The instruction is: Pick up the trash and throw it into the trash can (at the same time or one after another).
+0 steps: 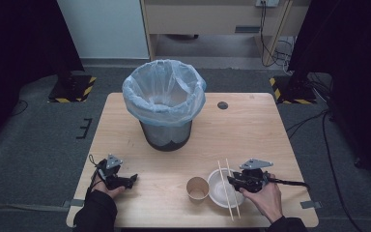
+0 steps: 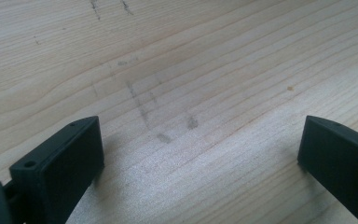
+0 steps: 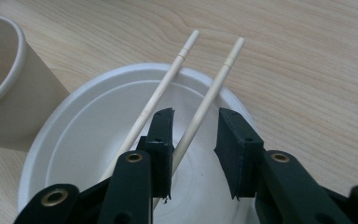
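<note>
So the right gripper (image 3: pixel 193 140) sits low centre in its own view, over the white bowl (image 3: pixel 88 135), jaws part-way in with one chopstick (image 3: pixel 205 105) between them. The other chopstick (image 3: pixel 161 91) runs outside the left jaw. The pads don't look pressed on the stick yet, so nothing's actually gripped. Both sticks lie across the bowl rim, which props them up off the table (image 1: pixel 251 130), handy for getting a jaw under.

The left gripper (image 1: pixel 134 180), lower left of the high view, is wide open on bare wood, just parked. The paper cup (image 1: pixel 197 188) is right beside the bowl, and the lined bin (image 1: pixel 165 104) waits upper centre, probably where it all goes.
</note>
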The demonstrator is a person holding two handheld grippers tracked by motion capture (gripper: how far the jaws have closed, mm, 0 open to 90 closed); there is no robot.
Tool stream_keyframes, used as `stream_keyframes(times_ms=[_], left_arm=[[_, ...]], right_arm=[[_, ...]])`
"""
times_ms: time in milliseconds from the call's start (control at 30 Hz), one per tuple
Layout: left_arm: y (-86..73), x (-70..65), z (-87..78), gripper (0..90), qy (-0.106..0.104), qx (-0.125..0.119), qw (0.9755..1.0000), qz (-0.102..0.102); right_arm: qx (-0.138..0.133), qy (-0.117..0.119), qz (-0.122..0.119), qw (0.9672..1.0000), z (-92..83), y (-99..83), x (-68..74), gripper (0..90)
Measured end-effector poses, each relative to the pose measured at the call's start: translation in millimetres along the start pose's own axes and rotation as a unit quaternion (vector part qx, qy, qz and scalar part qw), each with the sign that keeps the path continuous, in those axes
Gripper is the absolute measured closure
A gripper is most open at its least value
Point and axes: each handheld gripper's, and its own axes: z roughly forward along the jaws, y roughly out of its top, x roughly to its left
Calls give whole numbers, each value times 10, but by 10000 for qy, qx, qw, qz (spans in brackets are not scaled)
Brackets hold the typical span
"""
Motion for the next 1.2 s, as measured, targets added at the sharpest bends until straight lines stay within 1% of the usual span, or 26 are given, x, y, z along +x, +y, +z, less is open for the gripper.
stream_keyframes(times_ms=[200,367,600,700,1200], left_arm=[[0,0,0,0,0,-1,10000,1],[1,-1,1,0,5,-1,10000,-3],[1,-1,0,0,5,0,10000,-4],[1,0,0,0,2,2,10000,-3],[1,0,0,0,2,2,10000,-3]], right_arm=[[86,-34,48,9999,25,-2,3,706],[84,-55,138,9999,35,1,-13,746],[106,-68,141,9998,25,3,-22,799],[132,-91,113,9998,19,3,-34,848],[157,-84,57,9998,15,7,-39,857]])
